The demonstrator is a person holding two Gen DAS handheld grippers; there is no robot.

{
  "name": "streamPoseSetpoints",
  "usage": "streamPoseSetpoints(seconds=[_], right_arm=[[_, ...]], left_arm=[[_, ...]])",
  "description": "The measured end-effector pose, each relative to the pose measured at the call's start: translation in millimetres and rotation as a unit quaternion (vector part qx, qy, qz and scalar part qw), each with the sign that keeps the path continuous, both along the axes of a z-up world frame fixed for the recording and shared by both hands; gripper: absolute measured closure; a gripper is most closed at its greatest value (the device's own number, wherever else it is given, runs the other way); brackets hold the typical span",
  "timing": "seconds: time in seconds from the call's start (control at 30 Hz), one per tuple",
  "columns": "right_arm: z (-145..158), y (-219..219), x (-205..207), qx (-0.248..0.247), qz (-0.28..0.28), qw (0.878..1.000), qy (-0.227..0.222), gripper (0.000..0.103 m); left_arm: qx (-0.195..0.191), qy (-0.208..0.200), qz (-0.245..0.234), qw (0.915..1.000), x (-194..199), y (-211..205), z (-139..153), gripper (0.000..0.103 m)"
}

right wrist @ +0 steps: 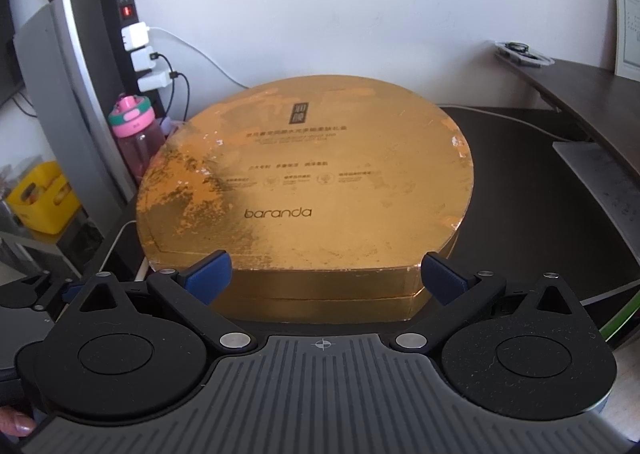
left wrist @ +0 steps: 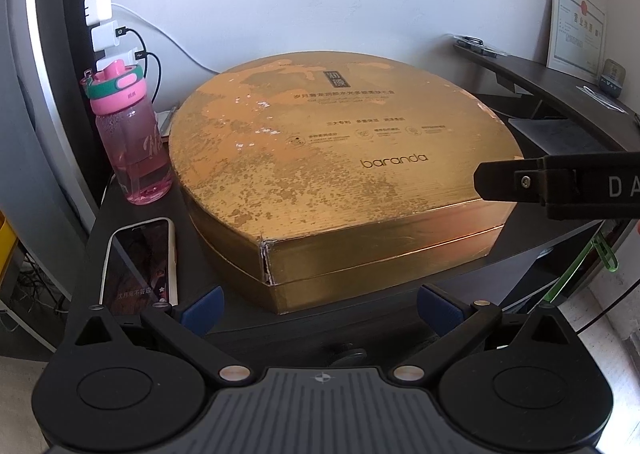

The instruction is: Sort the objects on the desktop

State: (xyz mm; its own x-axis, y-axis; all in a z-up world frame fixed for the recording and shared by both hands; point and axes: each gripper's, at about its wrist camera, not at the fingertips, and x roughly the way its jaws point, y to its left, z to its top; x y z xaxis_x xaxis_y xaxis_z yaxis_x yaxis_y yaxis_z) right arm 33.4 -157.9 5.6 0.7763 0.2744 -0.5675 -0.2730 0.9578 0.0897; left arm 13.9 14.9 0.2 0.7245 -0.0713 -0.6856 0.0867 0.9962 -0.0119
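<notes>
While both grippers hang spread wide and grasp nothing, the gold box (left wrist: 332,178) lies flat on the dark desk (left wrist: 400,322), lid on, its straight edge toward the cameras and its round edge toward the wall. The left gripper (left wrist: 320,308) sits just short of the box's near left corner, blue pads (left wrist: 204,308) well apart. The right gripper (right wrist: 325,278) faces the box's straight front side, one pad (right wrist: 208,274) near each end of that side; whether they touch the box, I cannot tell. In the left view the right gripper's black body shows at the right edge, over the box. A pink bottle (left wrist: 132,134) stands just left of the box, near the chargers (left wrist: 102,24). A phone (left wrist: 140,266) lies face up in front of the bottle, beside the box
</notes>
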Motion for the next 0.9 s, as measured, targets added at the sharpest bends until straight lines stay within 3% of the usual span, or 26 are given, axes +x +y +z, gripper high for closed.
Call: streamPoseSetpoints(seconds=[0.9], right_arm=[[-10,-22,3,0.025,0.001,1.000,0.011,0.000]], left_arm=[[0.020,0.014,0.001,0.9997,2,-15,-2,0.001]])
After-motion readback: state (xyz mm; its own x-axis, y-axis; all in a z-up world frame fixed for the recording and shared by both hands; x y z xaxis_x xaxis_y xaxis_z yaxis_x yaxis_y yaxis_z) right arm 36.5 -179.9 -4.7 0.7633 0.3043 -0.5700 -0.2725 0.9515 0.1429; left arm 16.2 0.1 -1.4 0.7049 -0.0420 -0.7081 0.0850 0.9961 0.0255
